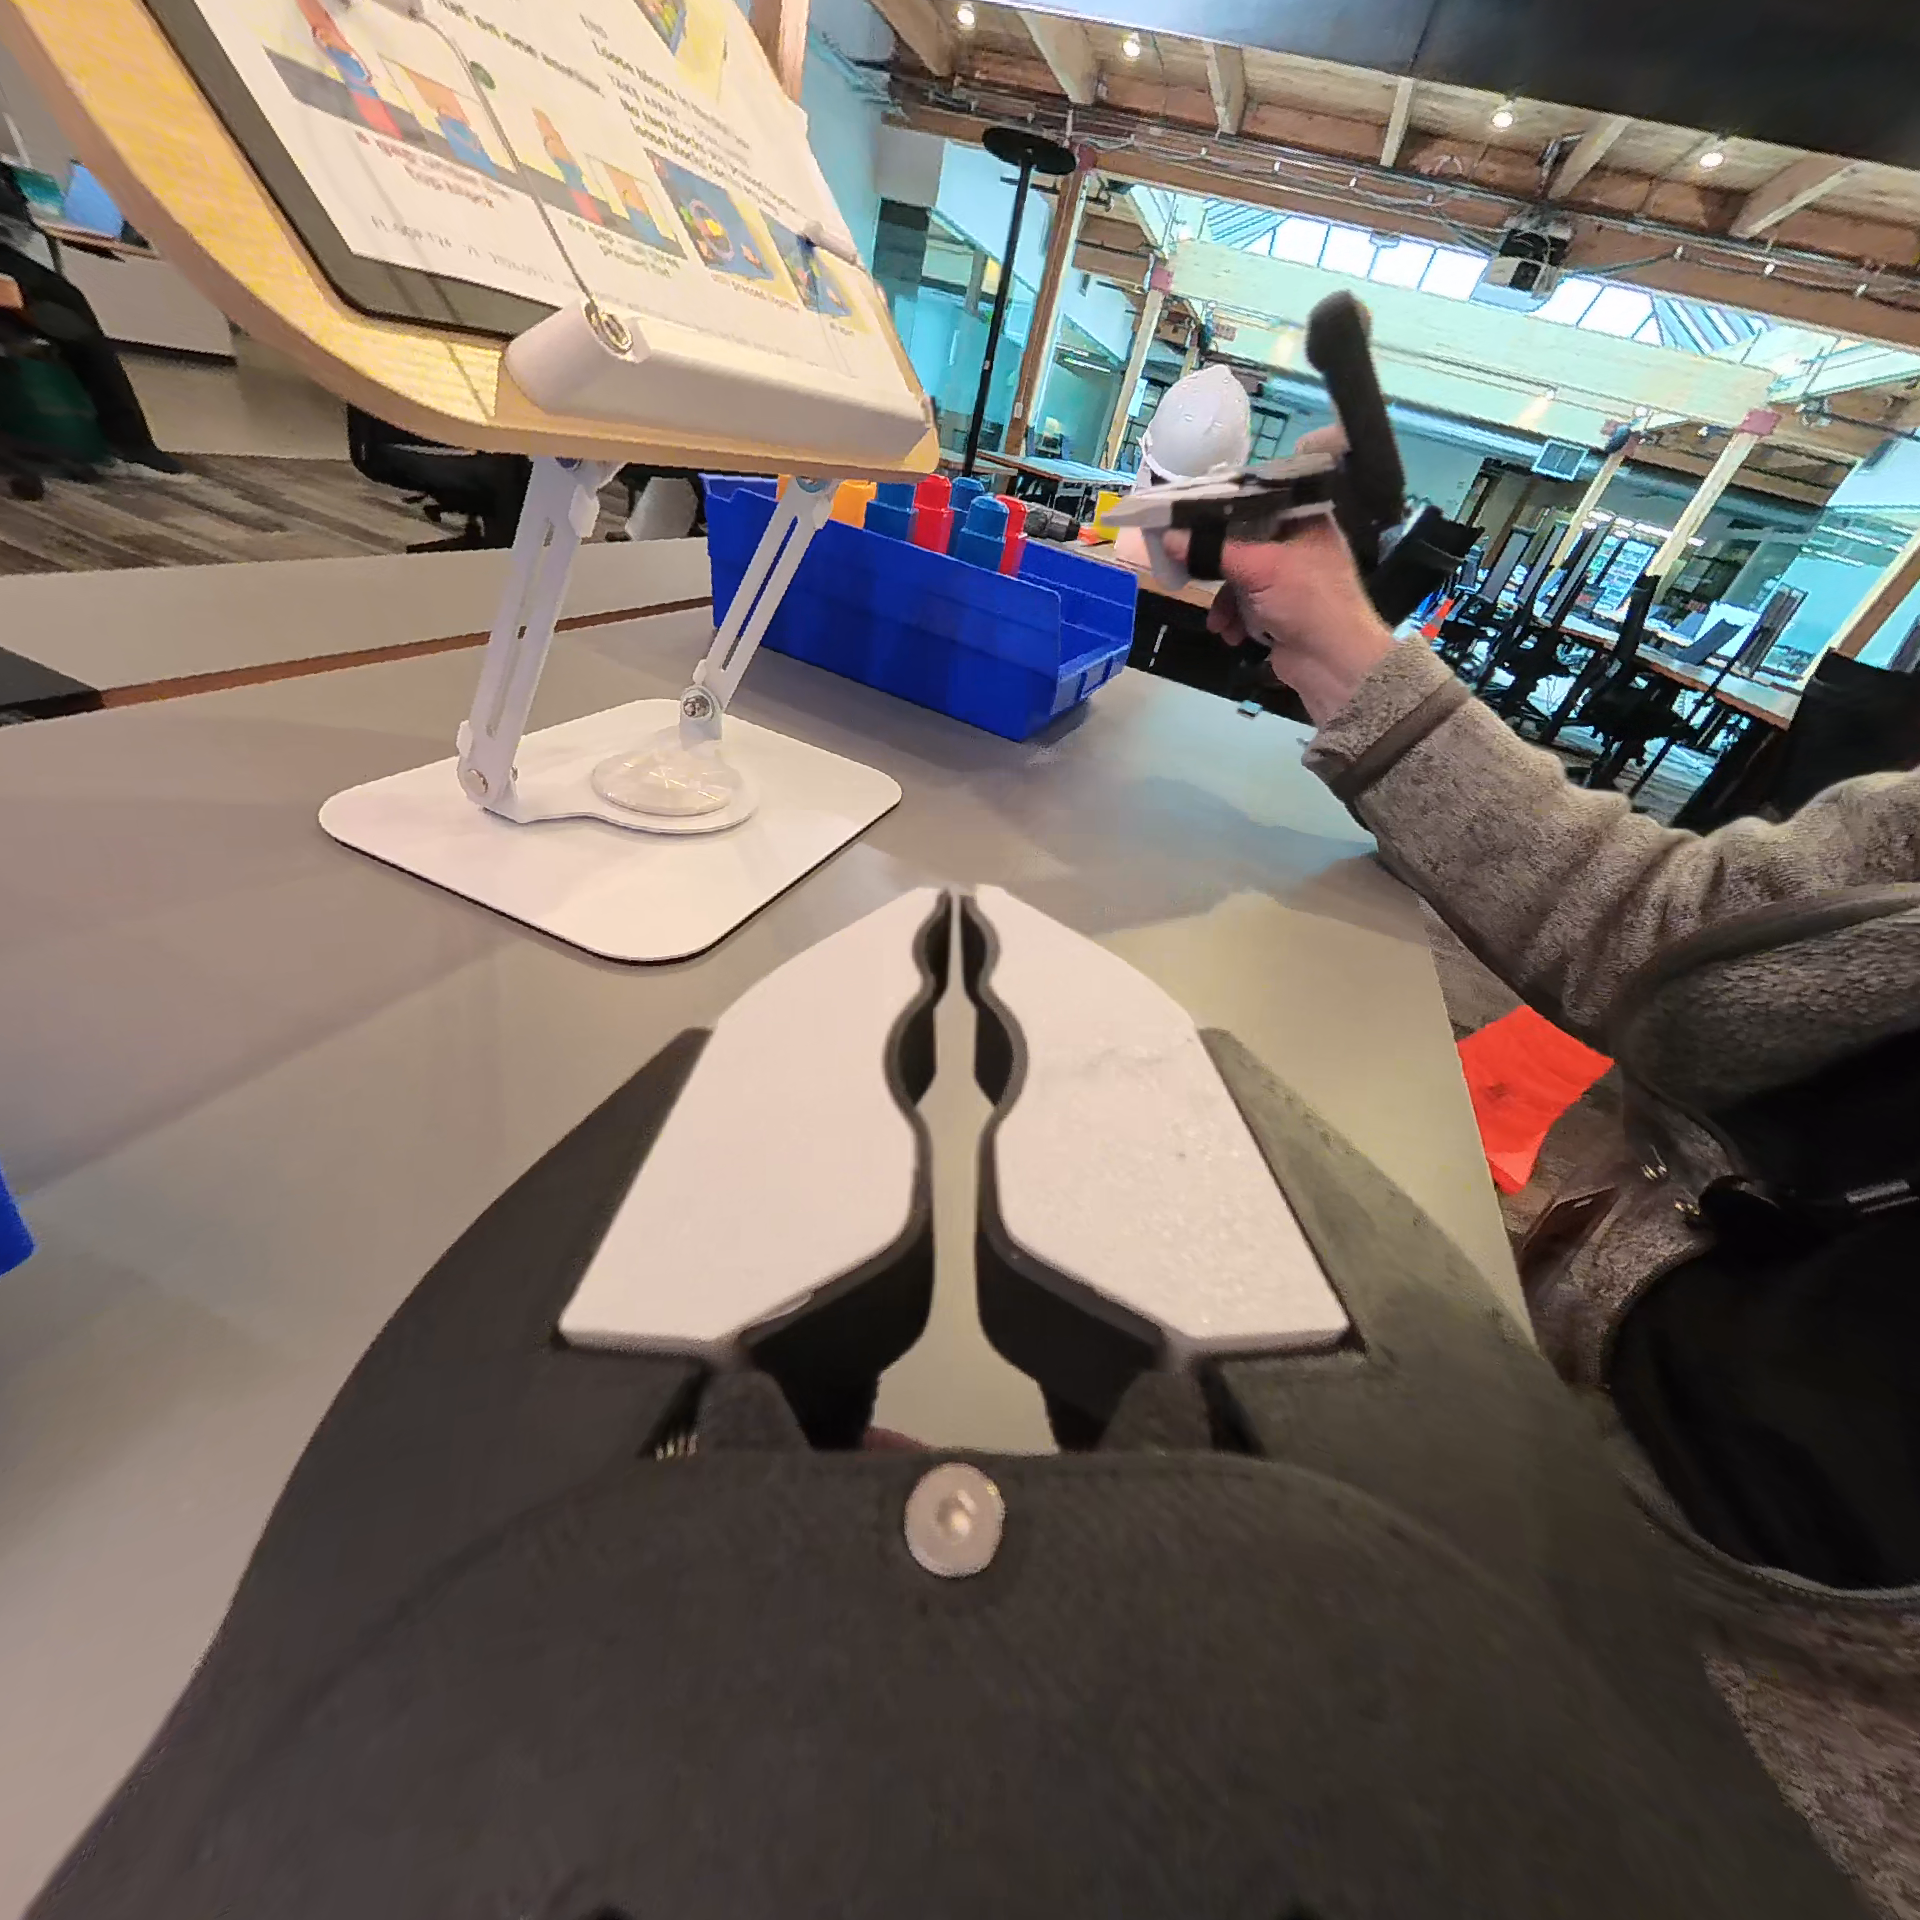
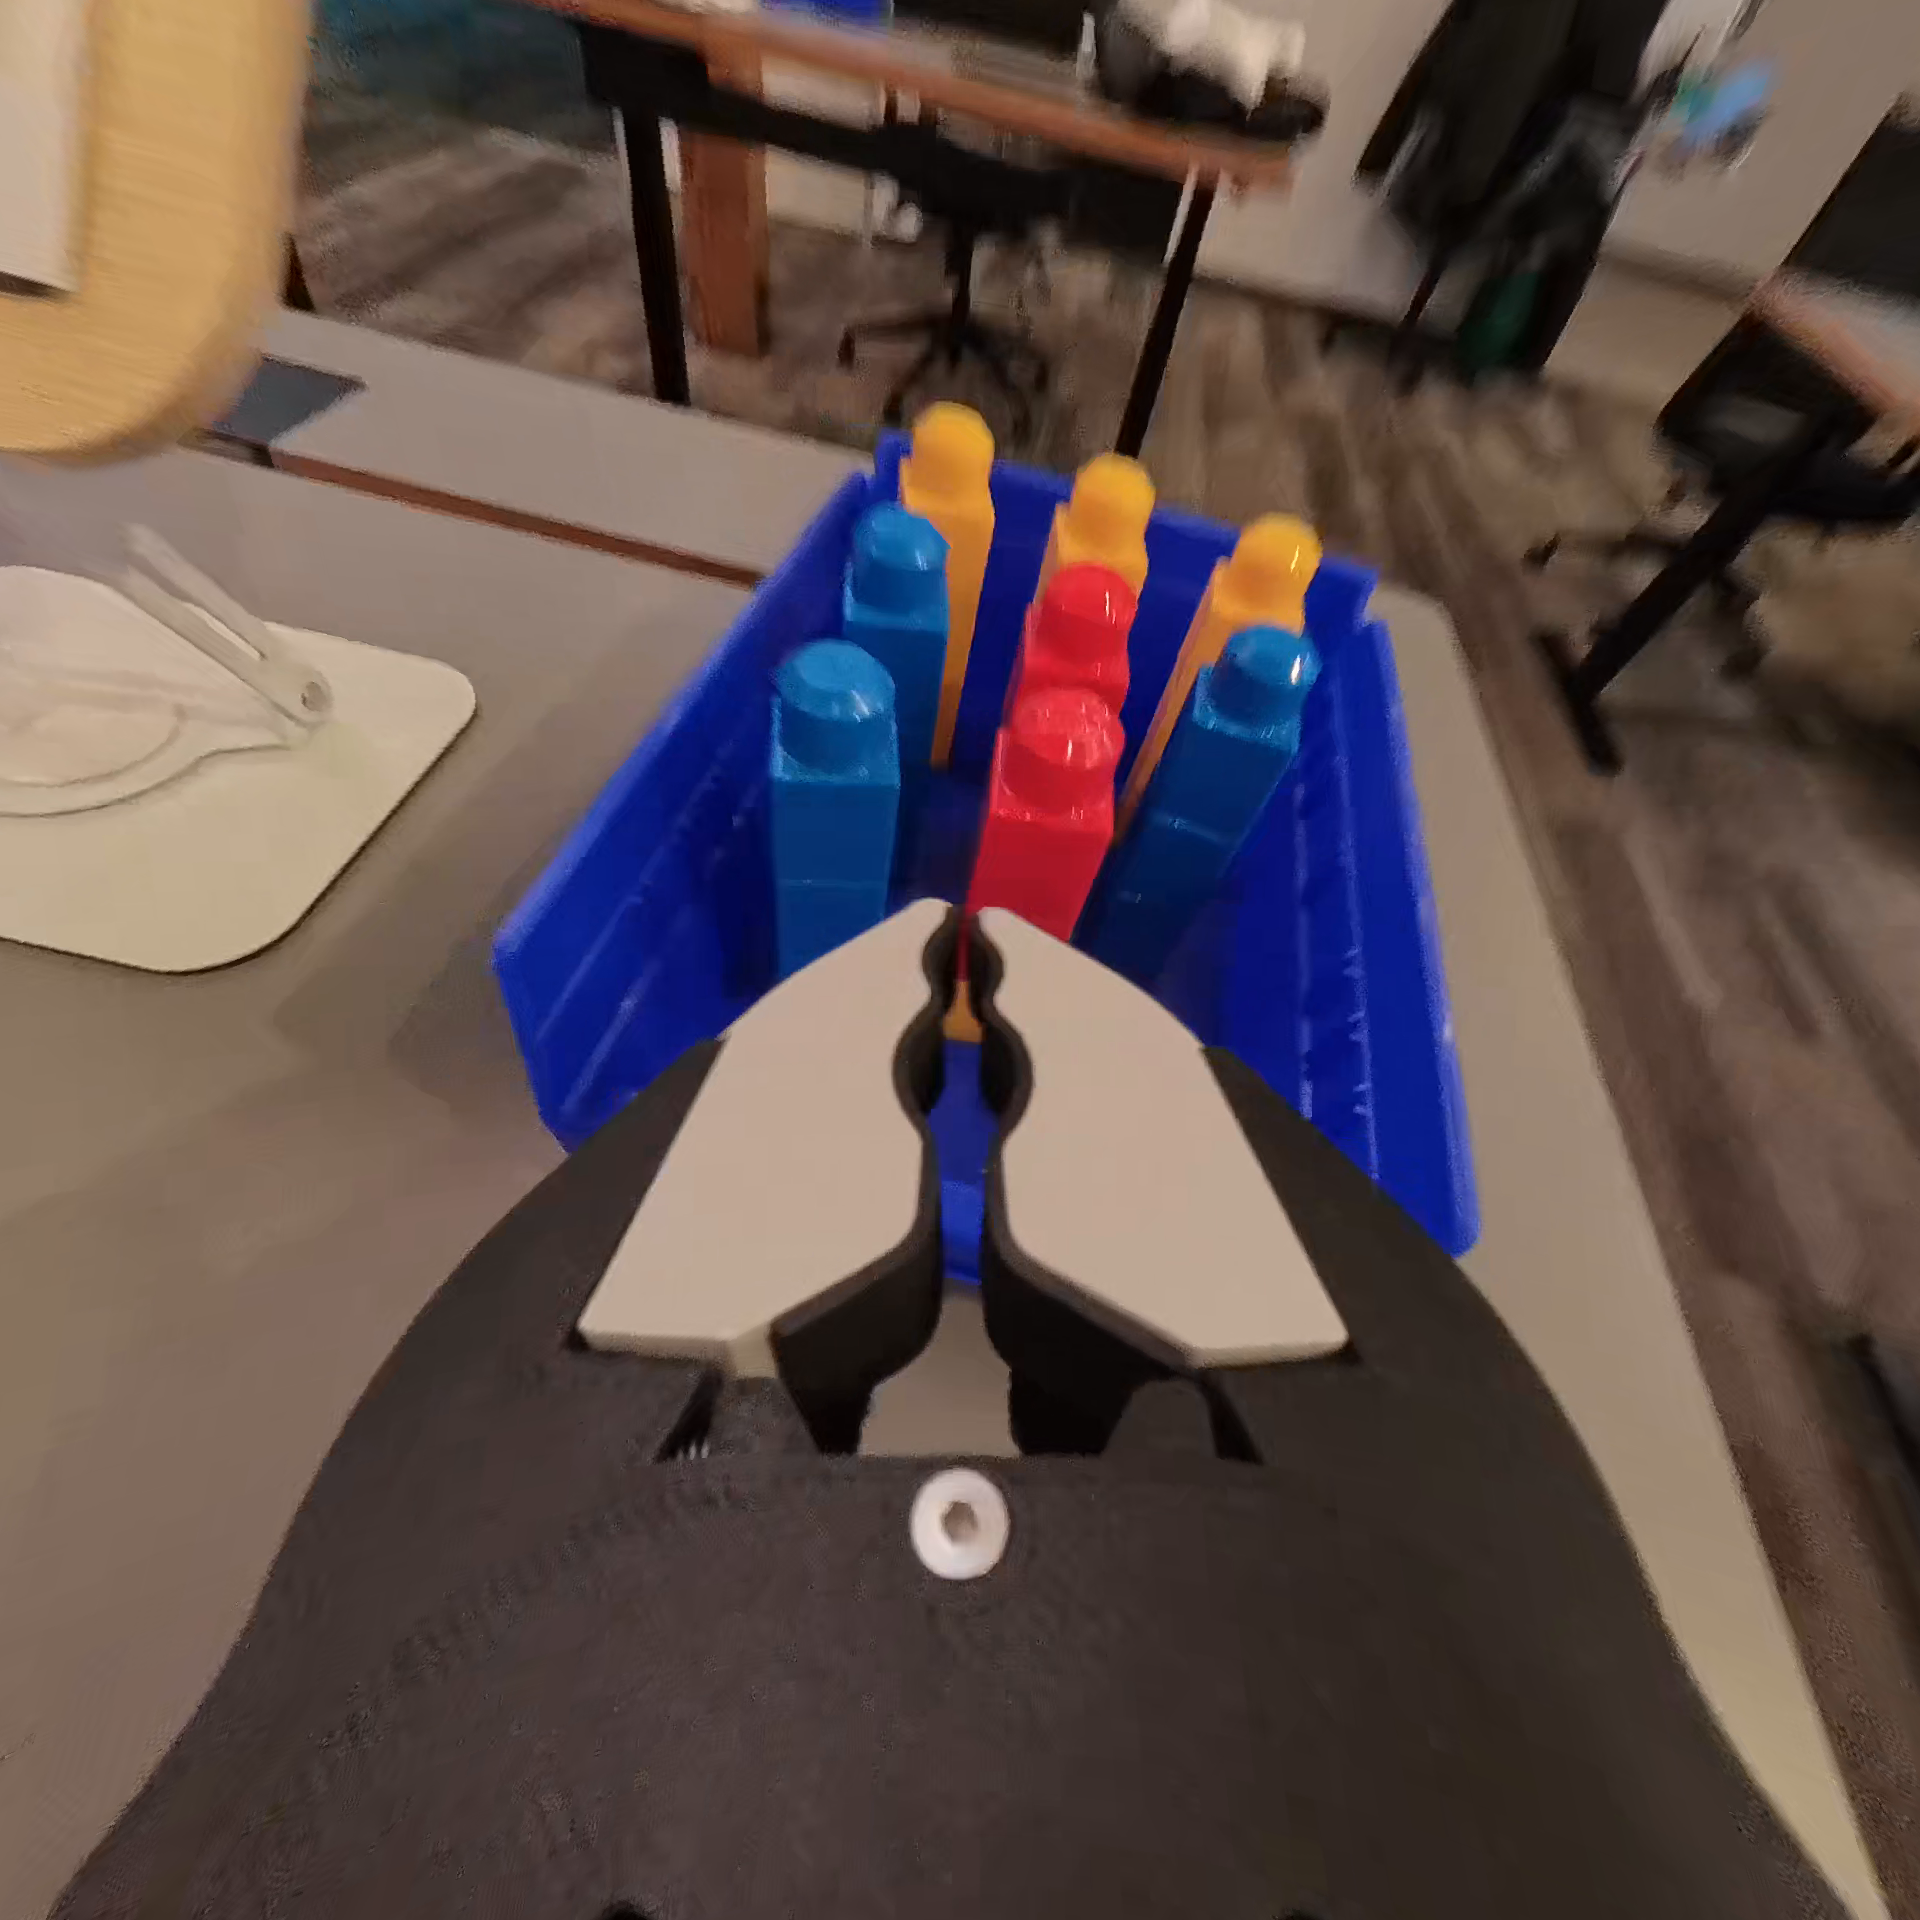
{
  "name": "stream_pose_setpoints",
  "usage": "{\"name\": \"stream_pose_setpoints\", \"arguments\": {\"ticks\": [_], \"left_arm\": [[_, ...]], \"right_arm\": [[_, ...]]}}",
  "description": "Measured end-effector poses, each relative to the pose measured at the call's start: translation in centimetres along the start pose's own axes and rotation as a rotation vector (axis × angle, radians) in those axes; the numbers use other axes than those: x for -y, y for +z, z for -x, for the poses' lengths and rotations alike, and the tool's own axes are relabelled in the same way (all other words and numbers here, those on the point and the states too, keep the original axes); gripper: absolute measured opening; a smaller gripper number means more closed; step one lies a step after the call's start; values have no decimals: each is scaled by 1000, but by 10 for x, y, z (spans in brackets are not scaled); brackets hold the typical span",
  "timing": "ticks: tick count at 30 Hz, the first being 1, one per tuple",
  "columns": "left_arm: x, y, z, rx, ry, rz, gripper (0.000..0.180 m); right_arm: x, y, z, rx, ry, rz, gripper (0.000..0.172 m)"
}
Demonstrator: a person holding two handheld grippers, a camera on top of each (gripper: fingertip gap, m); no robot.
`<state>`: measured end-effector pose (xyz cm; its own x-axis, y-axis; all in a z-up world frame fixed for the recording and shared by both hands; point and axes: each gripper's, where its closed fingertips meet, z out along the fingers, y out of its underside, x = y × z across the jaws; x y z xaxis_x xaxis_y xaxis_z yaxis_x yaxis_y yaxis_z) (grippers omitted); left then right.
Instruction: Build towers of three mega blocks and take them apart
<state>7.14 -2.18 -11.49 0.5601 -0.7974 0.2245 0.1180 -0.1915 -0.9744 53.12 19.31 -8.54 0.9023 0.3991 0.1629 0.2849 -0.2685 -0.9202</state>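
Note:
A blue bin (image 2: 1340,935) on the grey table (image 2: 260,1143) holds several upright block towers: blue ones (image 2: 831,790), red ones (image 2: 1049,800) and orange ones (image 2: 951,488) at the back. My right gripper (image 2: 964,920) hovers over the bin's near end, shut with nothing between its pads; only the bin's colours show through the slit. In the left wrist view the right gripper (image 1: 1117,511) is held in a hand beside the bin (image 1: 935,623). My left gripper (image 1: 956,904) is shut and empty, low over bare table.
A white stand (image 1: 613,831) carrying a wooden board with an instruction sheet (image 1: 520,208) stands left of the bin. A person's grey sleeve (image 1: 1558,862) crosses the table's right edge. An orange-red sheet (image 1: 1522,1081) lies on the floor. A blue object (image 1: 10,1226) is at the left edge.

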Motion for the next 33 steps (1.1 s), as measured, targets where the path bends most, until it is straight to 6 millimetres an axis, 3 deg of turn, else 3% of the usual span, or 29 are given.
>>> {"name": "stream_pose_setpoints", "arguments": {"ticks": [3, 9, 15, 19, 25, 27, 30, 33], "left_arm": [[1, -1, 1, 22, 24, 1, 0], [5, -4, 2, 90, 103, 15, 0], [15, 0, -16, -9, 126, -30, 0], [10, 5, -27, -65, 158, 43, 0], [21, 11, -49, -175, 122, -17, 1], [21, 15, -51, -182, 101, -9, 13], [25, 16, -50, -165, 108, 11, 24], [36, 2, -40, -92, 176, 13, 20]], "right_arm": [[11, -19, 19, -6, -79, -79, 0], [47, -32, 69, 93, -159, -233, 0], [59, -42, 175, 345, -270, -321, 0], [53, -46, 237, 543, -236, -314, 0], [39, -57, 326, 822, -193, -320, 0], [38, -60, 349, 889, -186, -313, 0], [39, -63, 363, 913, -199, -321, 0], [46, -60, 337, 822, -219, -340, 2]]}}
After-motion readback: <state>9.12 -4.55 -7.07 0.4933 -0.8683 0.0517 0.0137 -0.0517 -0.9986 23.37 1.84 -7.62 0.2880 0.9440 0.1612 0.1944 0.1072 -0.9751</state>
